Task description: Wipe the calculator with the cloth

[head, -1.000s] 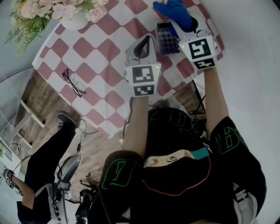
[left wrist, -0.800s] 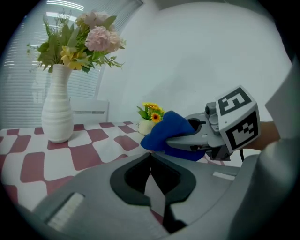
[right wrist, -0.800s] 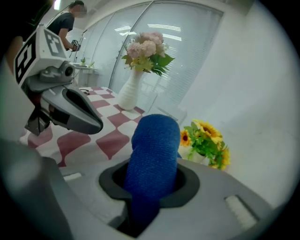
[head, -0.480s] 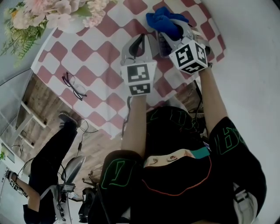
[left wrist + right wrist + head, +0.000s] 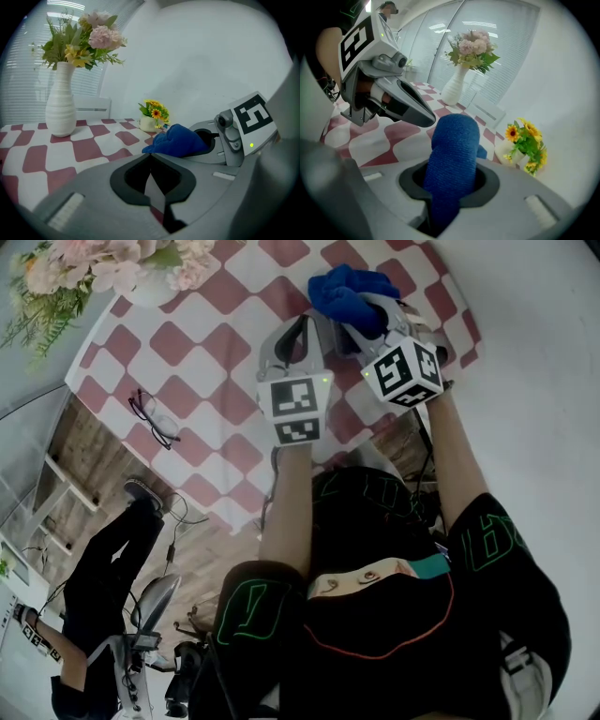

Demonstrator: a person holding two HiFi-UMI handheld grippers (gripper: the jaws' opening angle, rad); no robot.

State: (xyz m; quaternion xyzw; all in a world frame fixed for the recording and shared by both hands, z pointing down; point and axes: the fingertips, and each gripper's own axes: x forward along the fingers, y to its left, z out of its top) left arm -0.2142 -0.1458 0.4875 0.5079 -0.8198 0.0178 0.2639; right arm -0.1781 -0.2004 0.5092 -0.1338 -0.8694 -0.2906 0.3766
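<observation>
— On the checked table (image 5: 202, 362), head view: what is entered?
— Item one, left gripper (image 5: 300, 334), over the far middle of the table. Item two, right gripper (image 5: 366, 315), just right of it, a blue cloth (image 5: 342, 292) bunched at its far end. Glasses (image 5: 155, 418) lie near the left edge; a vase of flowers (image 5: 150, 282) stands at the far left. Calculator: cannot be made out under the grippers.
— Left gripper view?
— Left gripper (image 5: 150, 161): jaws together, nothing between them. Cloth (image 5: 178, 140) just beyond, to the right, in the right gripper (image 5: 206, 140). White vase (image 5: 61, 101) at the left; small pot of yellow flowers (image 5: 152, 117) far middle.
— Right gripper view?
— Right gripper (image 5: 450, 197): clamped on the cloth (image 5: 454, 140), which stands up out of the jaws as a thick roll. Left gripper (image 5: 426, 117) close by on the left, above the table. Vase (image 5: 452, 89) far behind it; pot of yellow flowers (image 5: 525, 140) to the right.
</observation>
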